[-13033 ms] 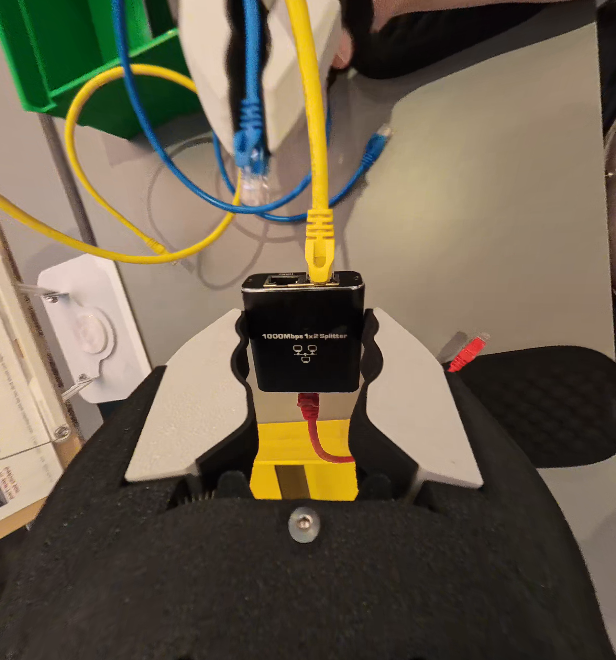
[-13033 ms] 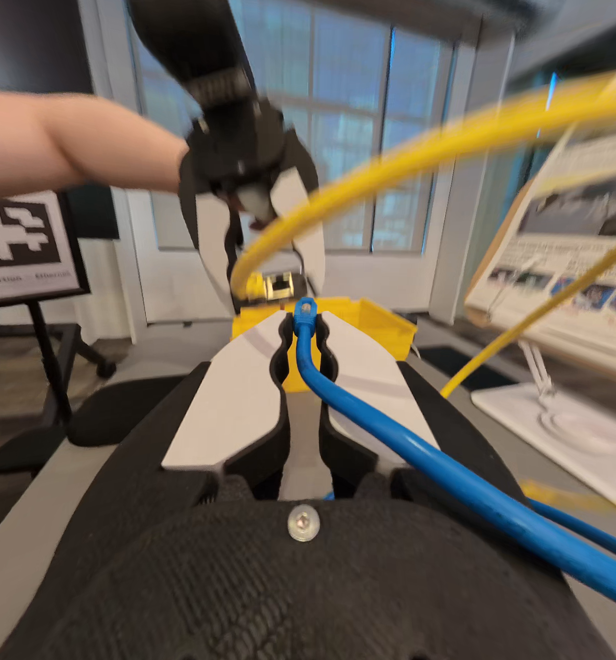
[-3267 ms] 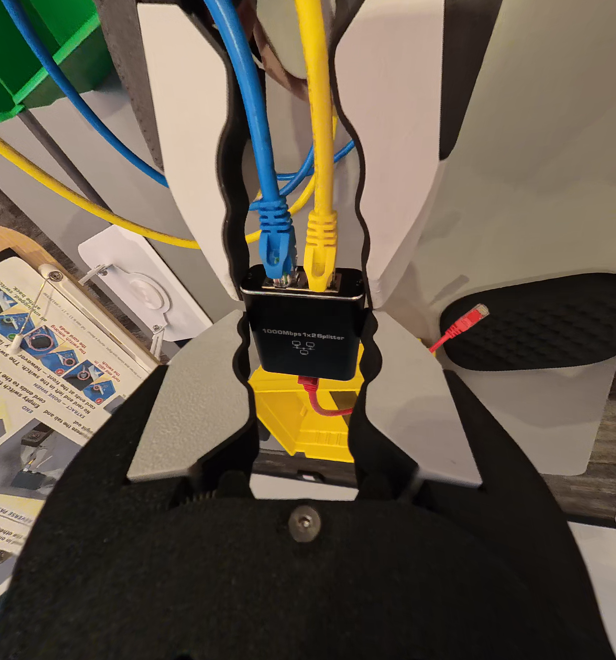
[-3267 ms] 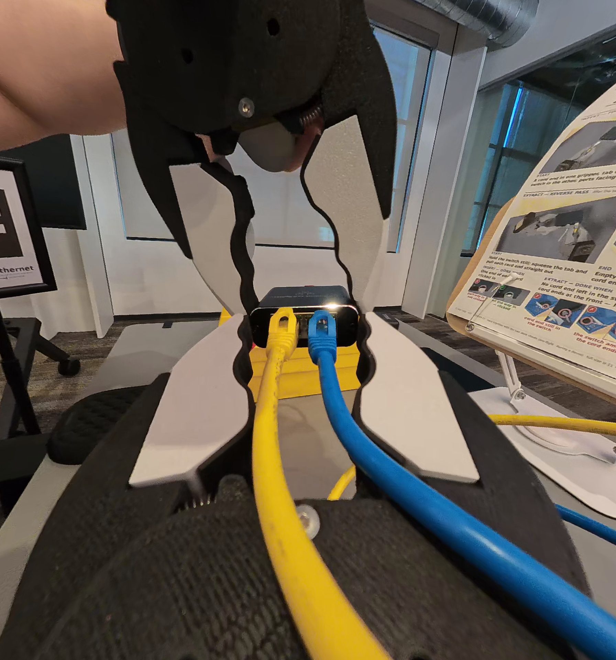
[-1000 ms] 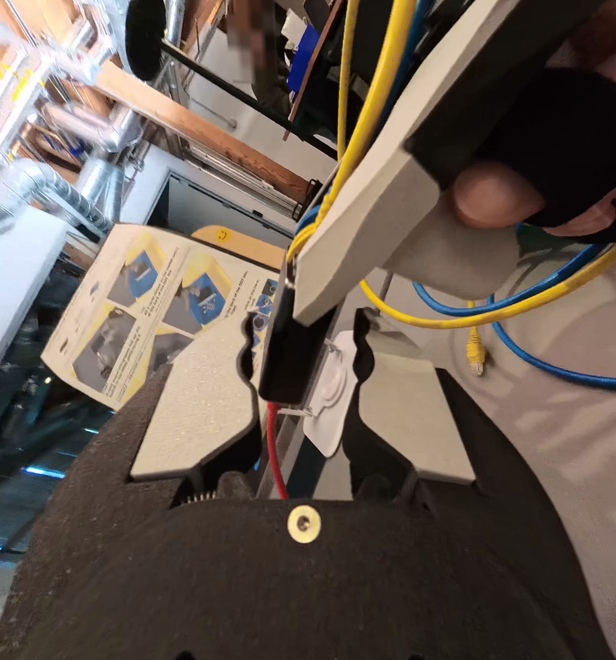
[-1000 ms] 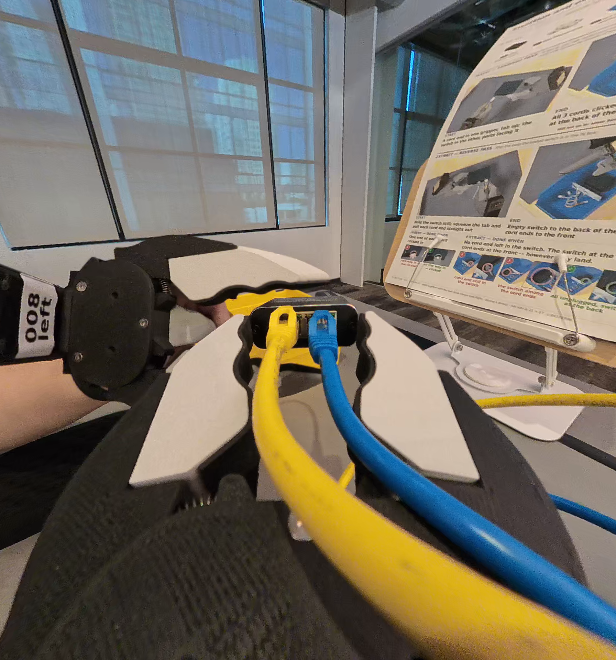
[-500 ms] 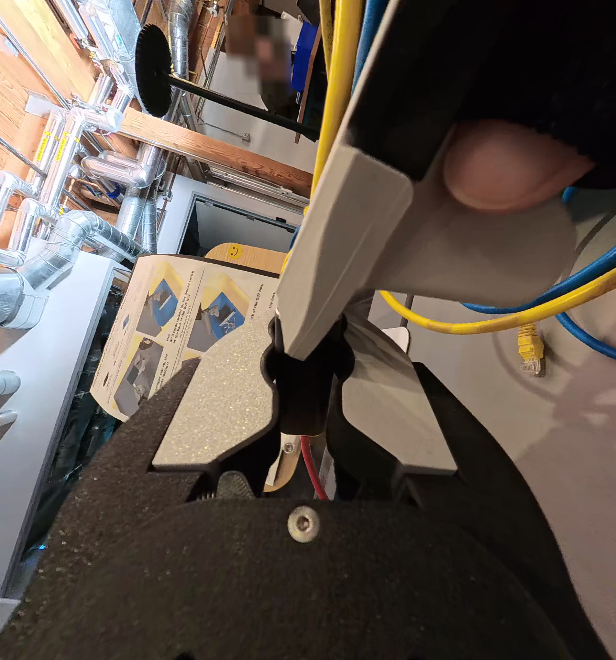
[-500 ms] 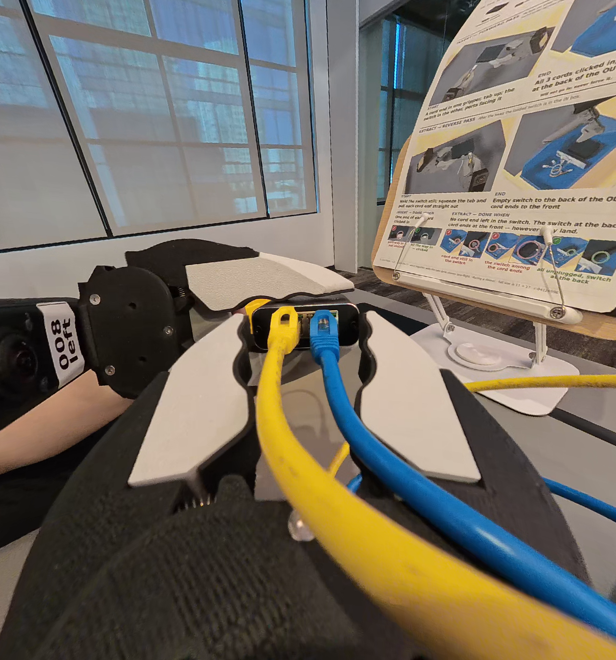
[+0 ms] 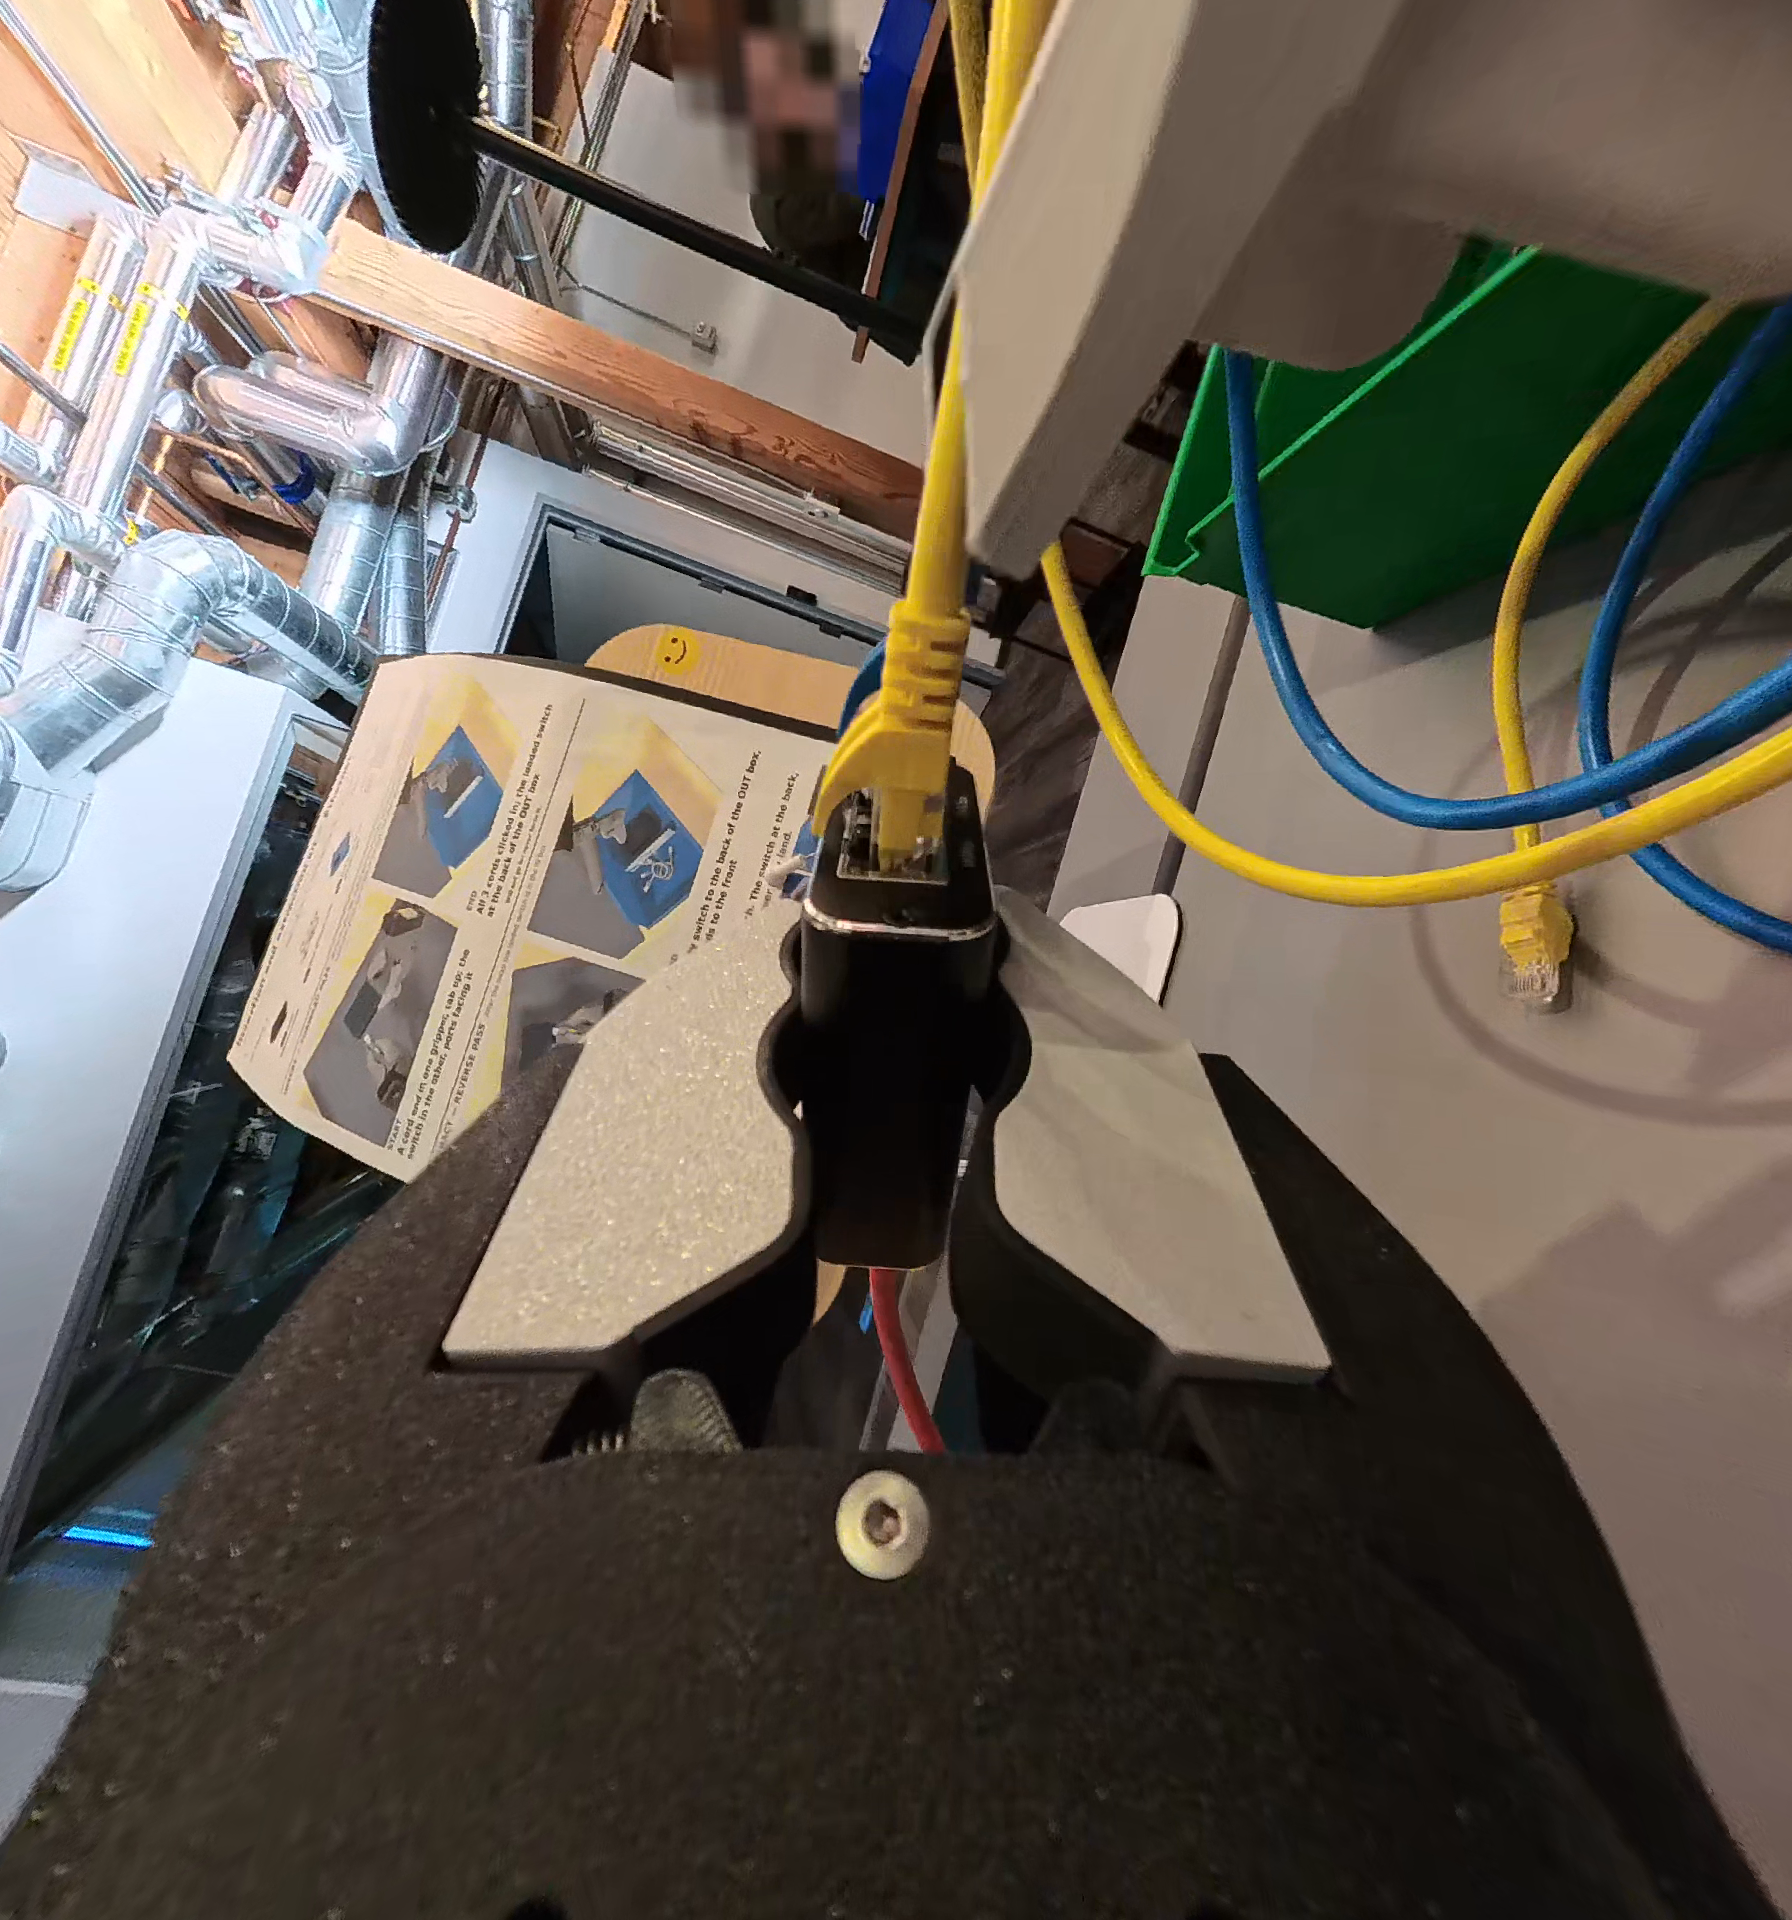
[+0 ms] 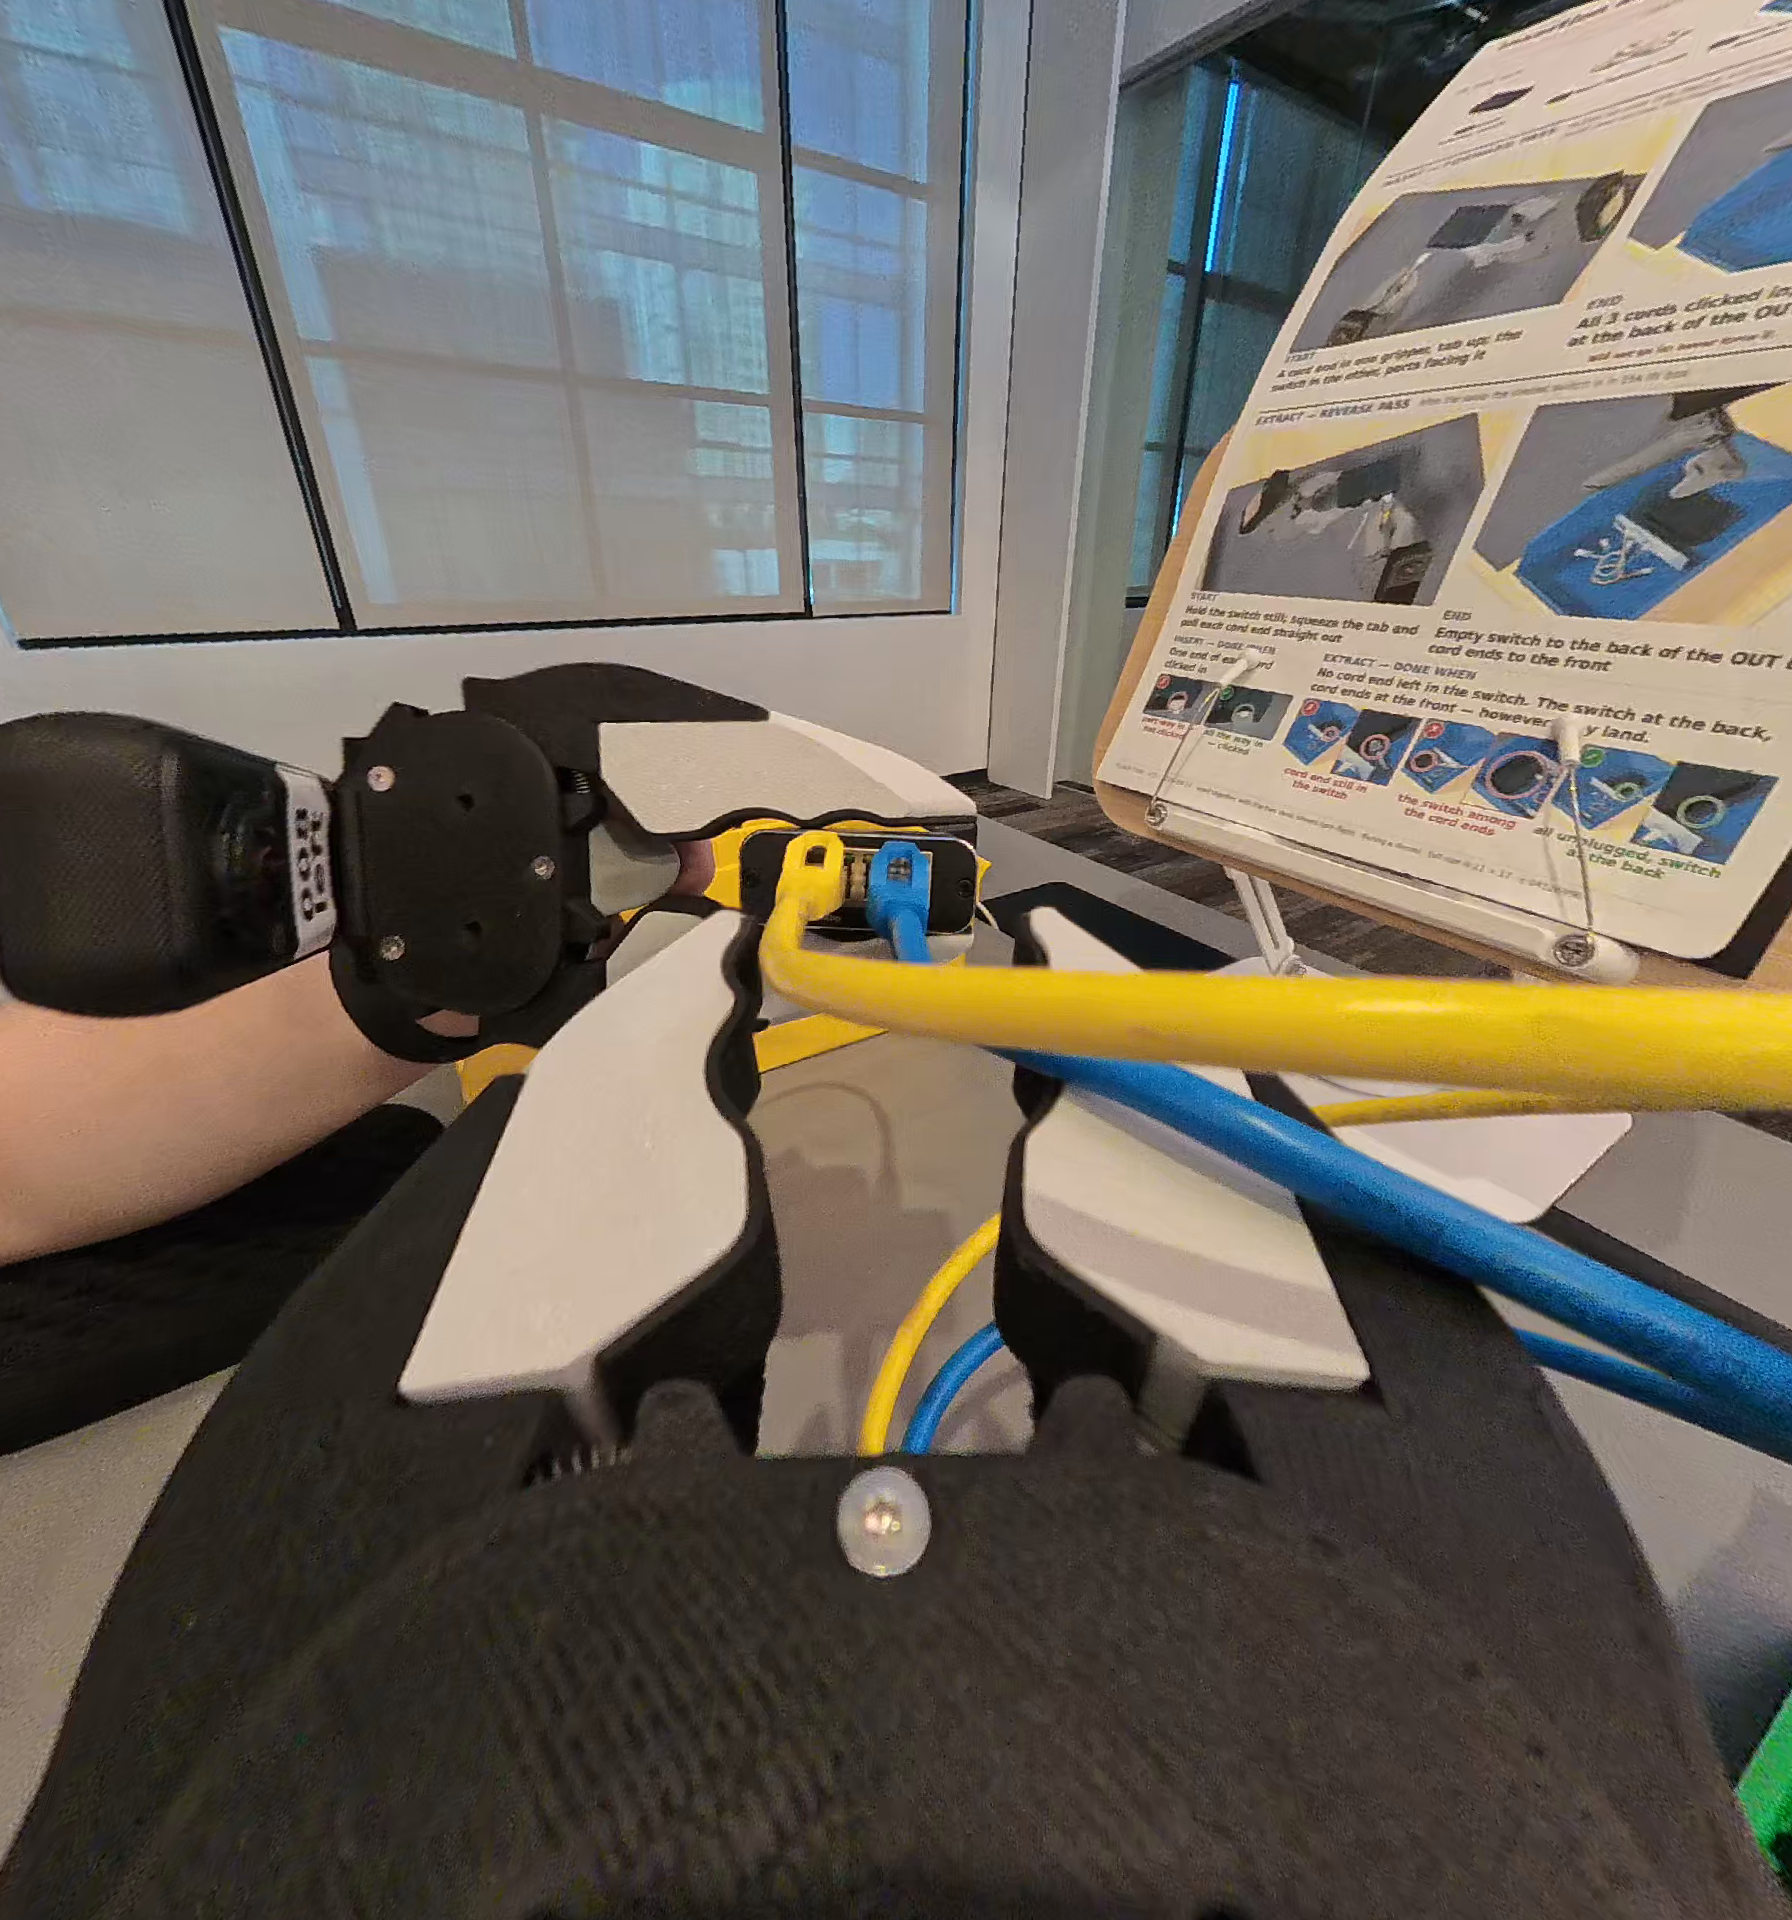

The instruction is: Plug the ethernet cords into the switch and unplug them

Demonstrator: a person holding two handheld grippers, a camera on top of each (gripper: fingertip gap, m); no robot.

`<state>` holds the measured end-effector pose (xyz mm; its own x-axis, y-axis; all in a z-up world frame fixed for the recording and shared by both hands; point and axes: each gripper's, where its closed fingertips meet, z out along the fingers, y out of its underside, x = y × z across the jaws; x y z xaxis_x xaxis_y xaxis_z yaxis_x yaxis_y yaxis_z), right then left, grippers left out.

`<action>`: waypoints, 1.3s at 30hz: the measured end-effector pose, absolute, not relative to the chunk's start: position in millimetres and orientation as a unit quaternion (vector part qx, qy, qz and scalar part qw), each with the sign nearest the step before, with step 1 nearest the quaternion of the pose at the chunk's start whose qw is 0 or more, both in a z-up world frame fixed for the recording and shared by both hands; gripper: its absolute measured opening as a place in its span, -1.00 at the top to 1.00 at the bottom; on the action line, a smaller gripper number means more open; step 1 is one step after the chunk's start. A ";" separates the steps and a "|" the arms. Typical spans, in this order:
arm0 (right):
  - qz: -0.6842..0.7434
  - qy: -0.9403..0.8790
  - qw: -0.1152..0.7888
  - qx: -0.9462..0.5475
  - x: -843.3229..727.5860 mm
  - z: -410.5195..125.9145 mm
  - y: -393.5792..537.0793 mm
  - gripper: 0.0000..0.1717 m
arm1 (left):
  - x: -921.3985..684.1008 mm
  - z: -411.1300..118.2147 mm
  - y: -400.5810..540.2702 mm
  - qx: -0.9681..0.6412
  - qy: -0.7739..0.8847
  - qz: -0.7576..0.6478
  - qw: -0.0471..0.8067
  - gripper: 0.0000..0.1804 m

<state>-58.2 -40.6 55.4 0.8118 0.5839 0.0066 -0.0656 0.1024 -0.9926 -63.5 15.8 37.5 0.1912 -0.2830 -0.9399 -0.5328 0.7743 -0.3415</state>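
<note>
One black switch (image 9: 897,1049) clamped in the left tool (image 9: 897,971), mid-frame. Two cords plugged in: one yellow (image 10: 804,868), one blue (image 10: 897,883). Right tool (image 10: 876,940) spread wide, gripping nothing.

Left gripper (image 9: 897,997) body: coarse black foam-textured shell, one silver screw at 6 o'clock of the jaws.
Left fingers (image 9: 663,1122): pale grey flat plates, wavy black inner edges.
Right gripper (image 10: 881,997): same black shell, grey fingers, silver screw.
Markings: white label band on left gripper housing, at 9 o'clock in right wrist view.
Wear: black strap around the hand.
</note>
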 end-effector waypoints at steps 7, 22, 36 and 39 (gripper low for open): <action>0.211 -0.223 0.722 -0.620 -59.8 57.2 -44.5 0.60 | -64.0 38.1 16.1 -0.326 0.628 0.085 0.702 0.71; 0.110 -0.290 0.707 -0.635 -61.6 45.0 -46.8 0.73 | -63.7 32.7 12.7 -0.320 0.635 0.081 0.699 0.71; 0.139 -0.267 0.721 -0.624 -60.7 48.2 -45.0 0.78 | -65.1 32.7 8.9 -0.318 0.632 0.067 0.703 0.71; 0.160 -0.262 0.726 -0.616 -62.2 50.4 -45.8 0.83 | -64.8 33.1 6.4 -0.316 0.633 0.059 0.704 0.71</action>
